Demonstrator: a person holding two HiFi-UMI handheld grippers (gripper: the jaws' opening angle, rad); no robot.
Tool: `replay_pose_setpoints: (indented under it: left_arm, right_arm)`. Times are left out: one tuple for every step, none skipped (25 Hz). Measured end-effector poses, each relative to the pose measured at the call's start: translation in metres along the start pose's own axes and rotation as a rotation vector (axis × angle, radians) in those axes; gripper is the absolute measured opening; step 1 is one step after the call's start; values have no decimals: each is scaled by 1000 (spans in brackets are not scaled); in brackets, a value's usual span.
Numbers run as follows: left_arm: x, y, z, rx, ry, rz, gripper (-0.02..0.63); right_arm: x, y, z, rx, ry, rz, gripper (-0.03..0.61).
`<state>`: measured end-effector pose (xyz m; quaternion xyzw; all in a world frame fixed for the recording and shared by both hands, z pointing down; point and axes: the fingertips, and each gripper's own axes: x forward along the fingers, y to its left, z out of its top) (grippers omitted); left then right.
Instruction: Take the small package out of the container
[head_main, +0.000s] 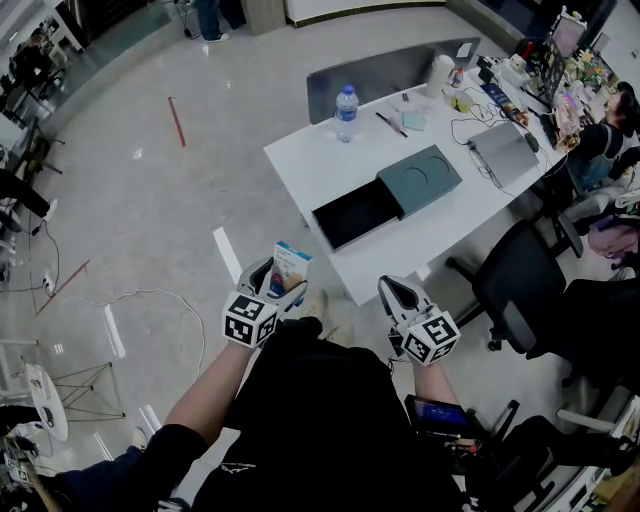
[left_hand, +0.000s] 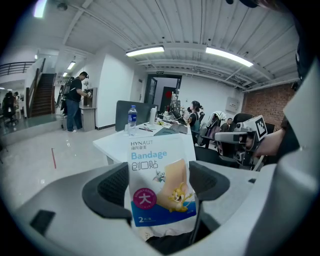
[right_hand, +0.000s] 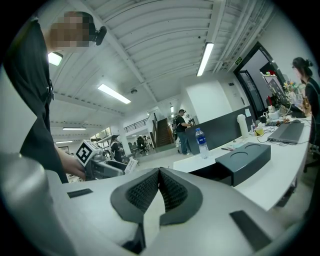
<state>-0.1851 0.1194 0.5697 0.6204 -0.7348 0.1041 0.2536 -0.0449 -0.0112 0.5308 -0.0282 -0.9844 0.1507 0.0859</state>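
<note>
Left gripper (head_main: 278, 287) clamping upright bandage package (head_main: 289, 268), held near waist

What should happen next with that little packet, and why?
Probably lower the bandage packet onto the white table: the left claw grips it in mid-air, well clear of the open box, so only setting it down seems left.

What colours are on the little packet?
The packet is white with a blue band; best in the left gripper view.
</note>
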Motion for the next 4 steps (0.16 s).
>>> replay_pose_setpoints:
  left_arm:
    - [-1,-1,0,0,2,0,382]
    - [-3,-2,0,0,3,1,382]
    - [-4,-3,-1,-1,5,1,382]
    - [-6,-3,-1,-1,6,1,382]
  right_arm:
    - [-1,1,1,1,-1,0,26]
    - [-1,2,1,1,-1,1,26]
    - [-2,4,1,2,-2,2,26]
    - [-2,5,1,2,-2,3,25]
